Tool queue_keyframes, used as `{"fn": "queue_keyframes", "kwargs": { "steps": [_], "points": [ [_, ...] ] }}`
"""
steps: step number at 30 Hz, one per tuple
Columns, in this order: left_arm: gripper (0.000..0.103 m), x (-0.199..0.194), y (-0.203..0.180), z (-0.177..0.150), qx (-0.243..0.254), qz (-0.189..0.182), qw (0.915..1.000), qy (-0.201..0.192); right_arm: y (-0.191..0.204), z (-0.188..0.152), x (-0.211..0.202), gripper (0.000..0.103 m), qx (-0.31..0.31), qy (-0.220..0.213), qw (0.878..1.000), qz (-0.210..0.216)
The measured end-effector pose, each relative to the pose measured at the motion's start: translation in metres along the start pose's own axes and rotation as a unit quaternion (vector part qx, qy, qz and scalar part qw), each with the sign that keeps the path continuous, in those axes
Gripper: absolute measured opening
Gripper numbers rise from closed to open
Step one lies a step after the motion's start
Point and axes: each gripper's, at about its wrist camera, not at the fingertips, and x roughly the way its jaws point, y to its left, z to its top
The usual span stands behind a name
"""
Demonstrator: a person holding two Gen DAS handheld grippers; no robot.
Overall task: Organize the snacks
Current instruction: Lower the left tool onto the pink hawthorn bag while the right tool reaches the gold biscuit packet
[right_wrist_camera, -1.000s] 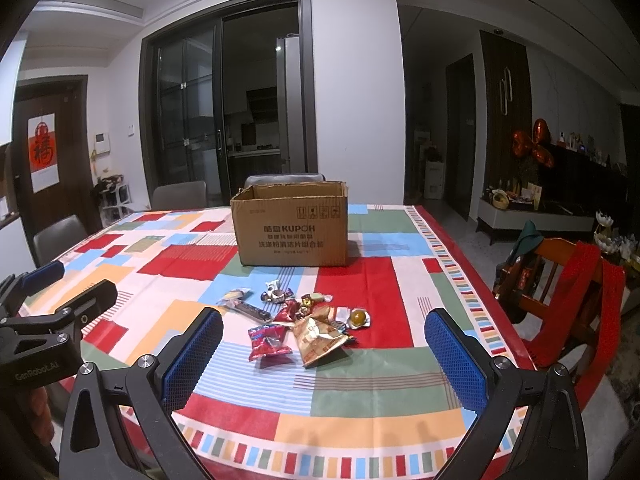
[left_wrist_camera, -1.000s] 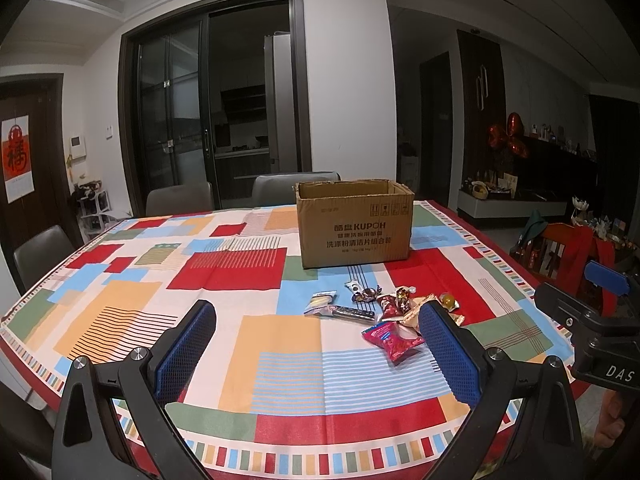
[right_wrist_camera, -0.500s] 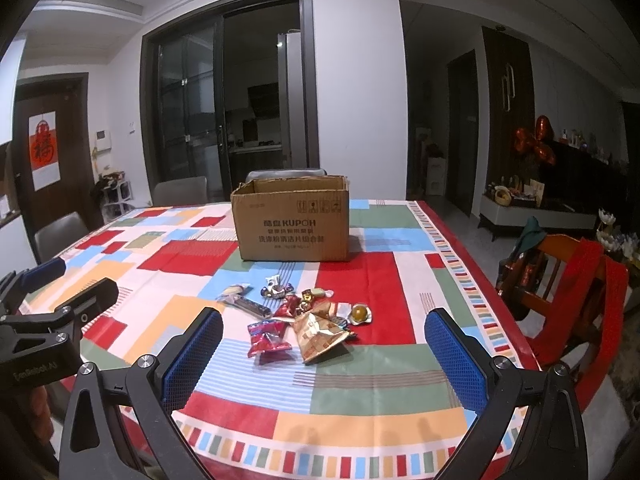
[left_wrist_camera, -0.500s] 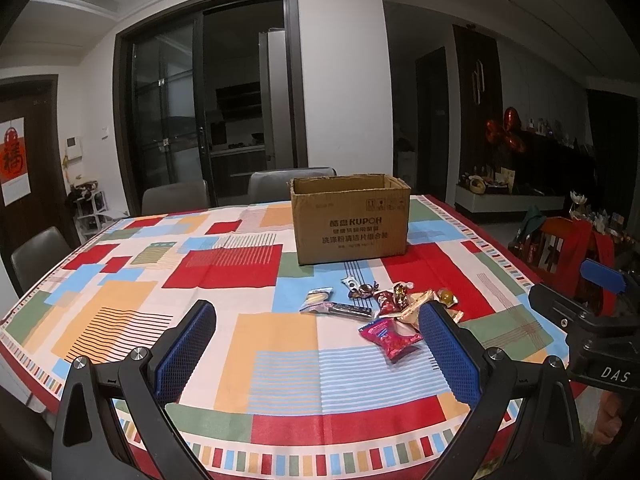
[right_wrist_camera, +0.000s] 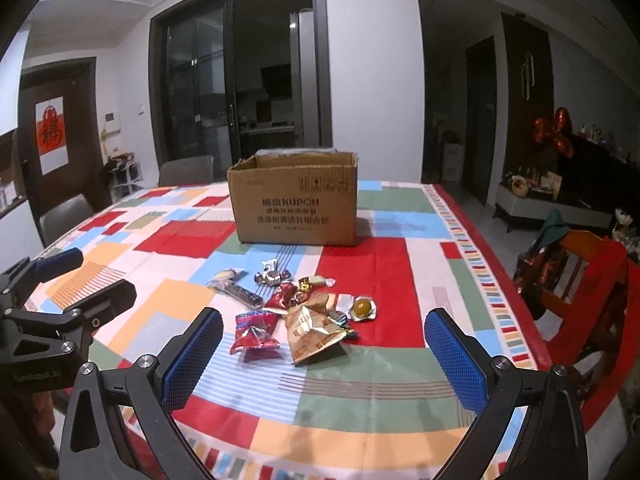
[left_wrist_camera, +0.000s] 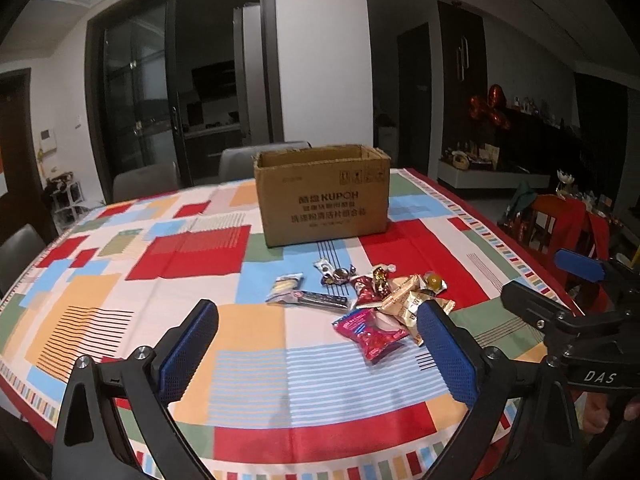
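A pile of wrapped snacks lies on the table in front of an open cardboard box. It includes a red packet, a gold packet, a dark bar and a round yellow sweet. The box stands upright behind the pile. My left gripper is open and empty, just short of the pile and to its left. My right gripper is open and empty, just short of the pile. Each gripper shows in the other's view: the right one, the left one.
The table has a colourful patchwork cloth. Grey chairs stand at its far side and left. A red wooden chair stands at the right edge. A sideboard with ornaments is at the far right.
Both grippers have moved forward toward the snack pile and tilted down a little. Both stay open and empty. The snacks and box have not moved.
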Motion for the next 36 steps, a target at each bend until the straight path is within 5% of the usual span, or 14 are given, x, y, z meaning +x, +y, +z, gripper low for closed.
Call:
{"fn": "queue_keyframes", "kwargs": {
  "steps": [23, 36],
  "points": [
    [0.069, 0.118, -0.011, -0.008, -0.038, -0.082, 0.9875, 0.129, -0.024, -0.021, 0.110, 0.071, 0.051, 0.111, 0.989, 0.080],
    [0.065, 0.161, -0.011, -0.022, -0.074, -0.106, 0.9737, 0.188, -0.034, -0.035, 0.140, 0.056, 0.090, 0.149, 0.979, 0.103]
  ]
}}
